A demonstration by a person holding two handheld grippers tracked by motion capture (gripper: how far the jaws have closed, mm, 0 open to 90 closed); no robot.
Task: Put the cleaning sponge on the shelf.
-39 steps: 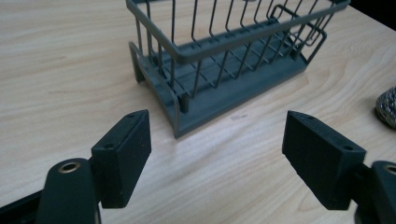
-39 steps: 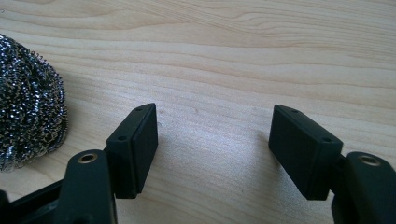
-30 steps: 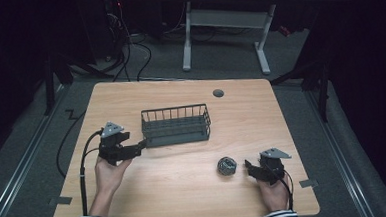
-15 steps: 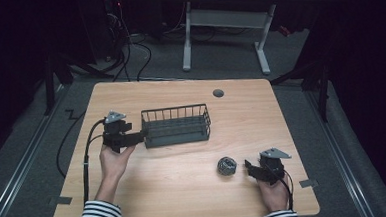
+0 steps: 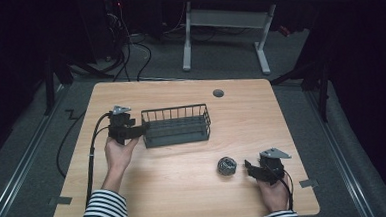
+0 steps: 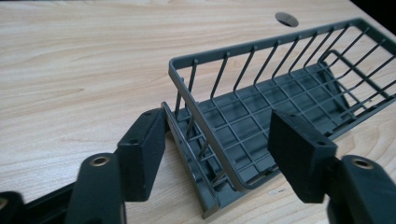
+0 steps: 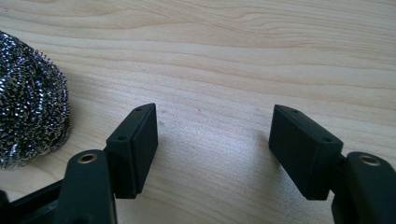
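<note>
A dark grey wire basket (image 5: 176, 125) stands on the wooden table (image 5: 194, 163), left of centre. My left gripper (image 5: 143, 128) is at the basket's left end, open, its two jaws set either side of the end wall of the basket (image 6: 243, 135), with the gripper (image 6: 217, 147) wide apart around the rim. A steel wool scourer (image 5: 226, 165) lies at the front right. My right gripper (image 5: 247, 167) rests just right of it, open and empty; in the right gripper view the scourer (image 7: 30, 100) sits left of the gripper (image 7: 214, 140).
A round cable hole (image 5: 218, 93) marks the table's far side, also seen beyond the basket as the hole (image 6: 286, 18). A black cable (image 5: 90, 144) trails from the left gripper off the table's left edge. A white desk frame (image 5: 224, 31) stands on the floor behind.
My left gripper has moved forward and right, from beside the basket to straddling its left end wall. The right gripper and scourer have stayed put.
</note>
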